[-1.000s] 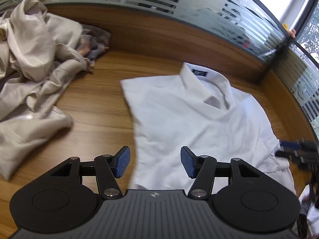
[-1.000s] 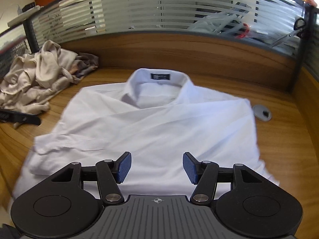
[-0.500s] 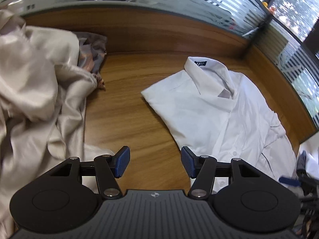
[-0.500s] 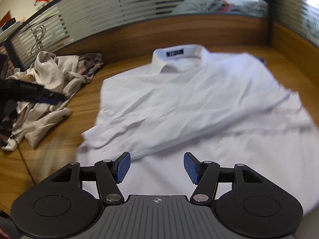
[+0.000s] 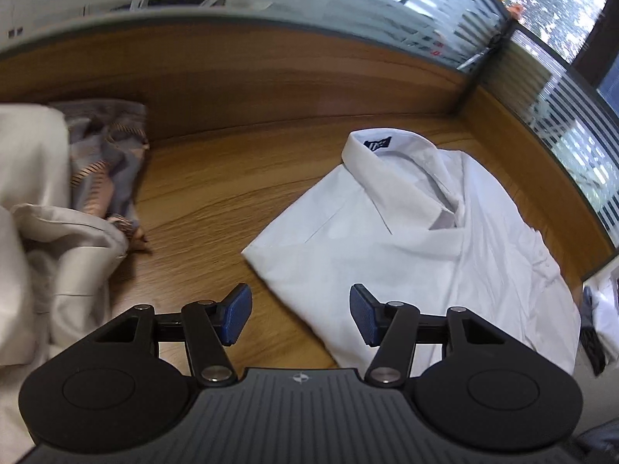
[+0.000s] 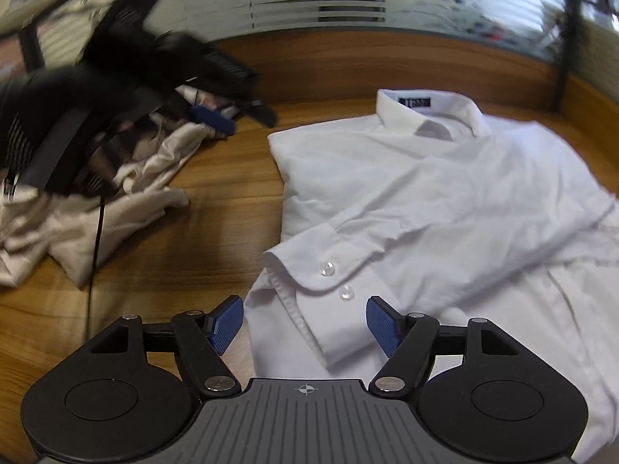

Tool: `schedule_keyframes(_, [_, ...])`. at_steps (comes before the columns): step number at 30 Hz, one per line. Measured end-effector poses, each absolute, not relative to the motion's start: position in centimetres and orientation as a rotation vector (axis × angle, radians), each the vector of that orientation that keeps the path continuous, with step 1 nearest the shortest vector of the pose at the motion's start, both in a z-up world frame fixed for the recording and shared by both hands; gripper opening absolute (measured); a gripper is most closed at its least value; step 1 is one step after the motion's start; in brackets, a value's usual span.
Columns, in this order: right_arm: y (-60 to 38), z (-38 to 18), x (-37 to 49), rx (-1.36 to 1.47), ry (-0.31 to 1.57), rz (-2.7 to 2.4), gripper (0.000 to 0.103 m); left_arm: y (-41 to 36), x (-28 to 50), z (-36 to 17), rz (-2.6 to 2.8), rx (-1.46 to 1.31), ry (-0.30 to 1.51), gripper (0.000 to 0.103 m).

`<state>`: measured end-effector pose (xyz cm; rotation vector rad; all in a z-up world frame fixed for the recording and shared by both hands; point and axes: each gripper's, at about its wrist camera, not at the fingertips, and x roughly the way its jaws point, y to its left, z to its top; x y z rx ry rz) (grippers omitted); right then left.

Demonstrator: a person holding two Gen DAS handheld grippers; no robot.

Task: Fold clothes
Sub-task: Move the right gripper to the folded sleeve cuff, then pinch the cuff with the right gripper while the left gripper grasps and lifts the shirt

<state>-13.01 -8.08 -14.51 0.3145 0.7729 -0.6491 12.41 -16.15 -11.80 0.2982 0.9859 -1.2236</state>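
A white collared shirt (image 5: 406,239) lies flat on the wooden table (image 5: 201,201), collar (image 5: 387,178) at the far end, one sleeve folded across the front. My left gripper (image 5: 300,315) hovers over the shirt's near left edge, open and closing slightly, with nothing between its pads. In the right wrist view the shirt (image 6: 445,193) fills the right half. My right gripper (image 6: 305,324) hangs just above the buttoned cuff (image 6: 309,270); its jaws are opening and the pads do not press on the cloth. The left gripper (image 6: 212,118) shows as a dark blur over the pile.
A crumpled beige garment (image 5: 46,232) is heaped at the left, with a grey patterned cloth (image 5: 104,154) behind it. A raised wooden wall (image 5: 271,77) topped by frosted striped glass runs along the back and right. Bare wood lies between heap and shirt.
Both grippers have swung left across the table. The left one now faces the gap beside the beige heap. The right one has come down over the cuff, its pads wider apart.
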Motion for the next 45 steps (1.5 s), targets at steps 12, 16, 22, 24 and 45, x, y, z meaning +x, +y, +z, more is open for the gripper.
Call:
schedule_keyframes(12, [-6.6, -16.6, -10.0, 0.094, 0.881, -0.607, 0.072, -18.2, 13.7, -14.0, -1.158, 0.173, 1.062, 0.061])
schedule_keyframes(16, [-6.7, -17.1, -9.7, 0.11, 0.874, -0.616, 0.07, -18.7, 13.9, -14.8, -1.144, 0.173, 1.061, 0.061])
schedule_keyframes(22, [-7.4, -17.7, -10.0, 0.137, 0.858, -0.655, 0.065, -19.4, 14.1, -15.9, -1.123, 0.145, 1.069, 0.061])
schedule_keyframes(24, [-7.6, -17.8, -10.2, 0.151, 0.843, -0.671, 0.053, -19.6, 13.9, -16.0, -1.121, 0.145, 1.057, 0.061])
schedule_keyframes(45, [-6.2, -12.7, -12.1, 0.156, 0.702, -0.717, 0.003, -18.5, 14.6, -16.5, -1.04, -0.186, 1.276, 0.037])
